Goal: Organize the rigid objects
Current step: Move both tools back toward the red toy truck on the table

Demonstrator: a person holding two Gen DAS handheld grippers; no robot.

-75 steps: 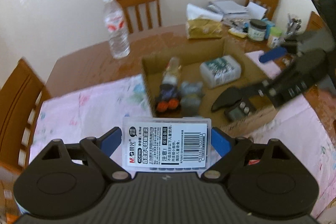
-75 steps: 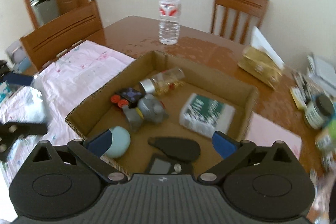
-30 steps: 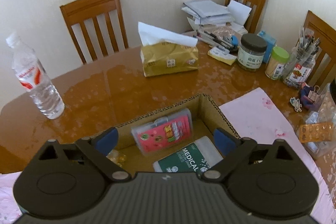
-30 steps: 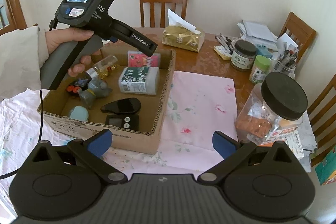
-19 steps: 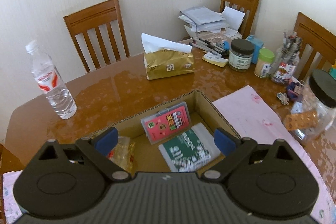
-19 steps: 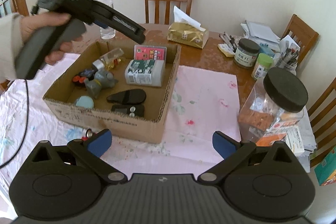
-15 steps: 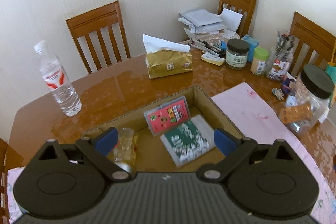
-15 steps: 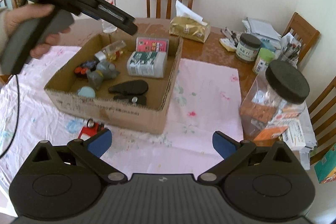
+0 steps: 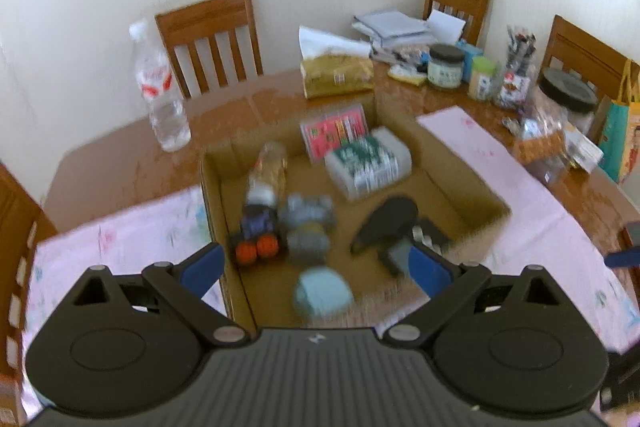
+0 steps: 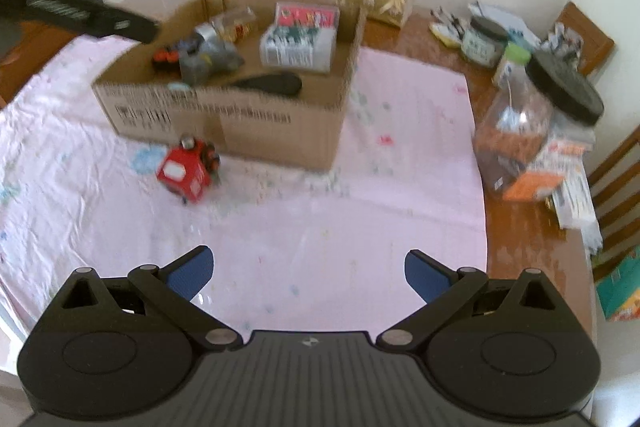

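Right gripper: fingers spread wide, nothing between them; hangs over bare pink cloth, pulled back from the box it stood close over 2.5 s ago

Left gripper: fingers likewise apart and empty; the white carded pack it clamped 2.5 s ago is gone from its grasp. Now raised above the near wall of the cardboard box, whole interior in view, picture blurred

Red toy vehicle: lies on the cloth just beside the box's front wall, outside it; came into view only half a second ago. Judged the one loose rigid item left to collect

Box contents, near to far: pale blue round piece; black oval case with a small dark device beside it; grey toy; toy with orange wheels; clear small bottle; white-and-green medical case; pink carded pack leaning on the far wall, newly added, probably the released pack showing its other face

Beyond the box: water bottle, tissue pack, jars, stacked papers, all on the bare wooden table

Status: one item just stowed, both grippers free, red vehicle next
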